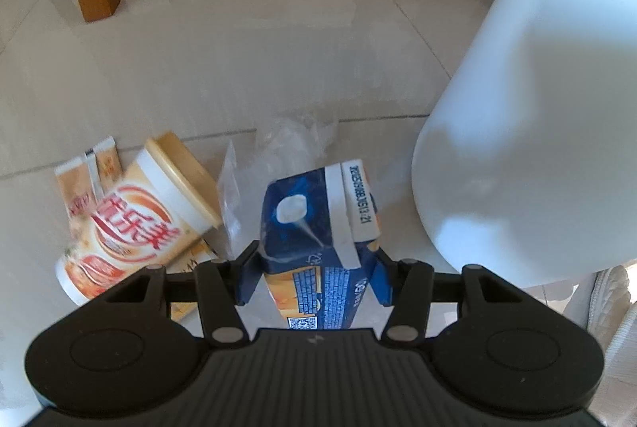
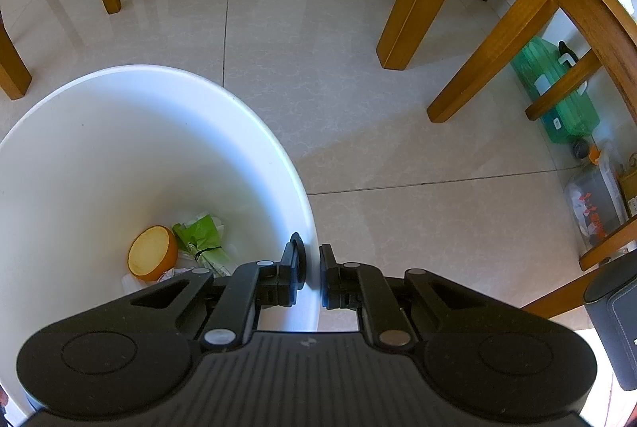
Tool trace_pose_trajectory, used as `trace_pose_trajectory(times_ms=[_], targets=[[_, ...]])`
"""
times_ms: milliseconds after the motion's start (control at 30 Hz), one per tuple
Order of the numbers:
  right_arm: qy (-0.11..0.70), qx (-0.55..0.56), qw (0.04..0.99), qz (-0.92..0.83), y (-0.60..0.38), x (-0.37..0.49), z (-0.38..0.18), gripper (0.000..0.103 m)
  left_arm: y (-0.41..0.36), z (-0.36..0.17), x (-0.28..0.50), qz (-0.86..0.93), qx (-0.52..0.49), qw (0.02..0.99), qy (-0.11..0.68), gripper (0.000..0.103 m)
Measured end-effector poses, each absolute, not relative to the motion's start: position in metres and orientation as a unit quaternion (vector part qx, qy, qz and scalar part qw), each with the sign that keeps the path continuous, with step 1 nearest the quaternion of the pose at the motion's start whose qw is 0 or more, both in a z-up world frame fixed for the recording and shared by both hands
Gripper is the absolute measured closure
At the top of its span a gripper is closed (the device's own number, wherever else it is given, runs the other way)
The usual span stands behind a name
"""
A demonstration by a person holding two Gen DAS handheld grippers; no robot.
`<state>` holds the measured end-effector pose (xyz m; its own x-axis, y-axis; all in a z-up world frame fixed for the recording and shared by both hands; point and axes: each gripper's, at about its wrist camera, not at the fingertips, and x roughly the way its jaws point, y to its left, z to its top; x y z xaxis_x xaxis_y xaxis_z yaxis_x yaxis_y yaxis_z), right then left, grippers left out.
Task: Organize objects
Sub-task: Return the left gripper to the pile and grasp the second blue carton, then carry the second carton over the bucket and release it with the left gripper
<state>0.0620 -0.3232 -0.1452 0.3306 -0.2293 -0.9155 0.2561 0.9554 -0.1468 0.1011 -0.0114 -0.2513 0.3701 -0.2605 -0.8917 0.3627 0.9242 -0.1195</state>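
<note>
— While lifted off the floor, blue carton (image 1: 318, 228) pinched between left gripper (image 1: 314, 264) pads; white bin (image 1: 529, 132) right of it.
— Right gripper (image 2: 312, 275) clamped on bin rim (image 2: 306, 212). Risk: thin pinch, could slip, land beside cup (image 1: 135, 220).

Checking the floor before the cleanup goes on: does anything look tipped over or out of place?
Yes. A milk tea cup lies on its side on the floor tiles, with sachets and a clear plastic wrapper scattered beside it, outside the white bin.
</note>
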Motion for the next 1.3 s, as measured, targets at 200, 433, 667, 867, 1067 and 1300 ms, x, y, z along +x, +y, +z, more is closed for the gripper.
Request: trace_pose_trajectory(times_ms=[200,433,667,867,1067,1300], targets=[[0.560,0.019,0.814,-0.151,-0.324,0.063,-0.145,0.090,-0.011,-0.199,0.108,-0.224,0.079,0.818,0.524,0.049],[0.560,0.029,0.814,-0.151,-0.326,0.063,-0.144,0.090,-0.025,-0.083,0.103,-0.297,0.131,0.807,0.494,0.049],[0.559,0.034,0.814,-0.152,-0.327,0.063,-0.143,0.090,-0.076,0.014,0.090,-0.391,0.182,0.785,0.445,0.049],[0.559,0.038,0.814,-0.152,-0.326,0.062,-0.143,0.090,-0.127,0.027,0.090,-0.456,0.181,0.767,0.413,0.035],[0.557,0.037,0.816,-0.149,-0.328,0.061,-0.142,0.090,-0.134,0.017,0.081,-0.448,0.179,0.770,0.419,0.028],[0.557,0.040,0.816,-0.148,-0.330,0.061,-0.142,0.090,-0.104,-0.002,0.090,-0.406,0.169,0.787,0.433,0.022]])
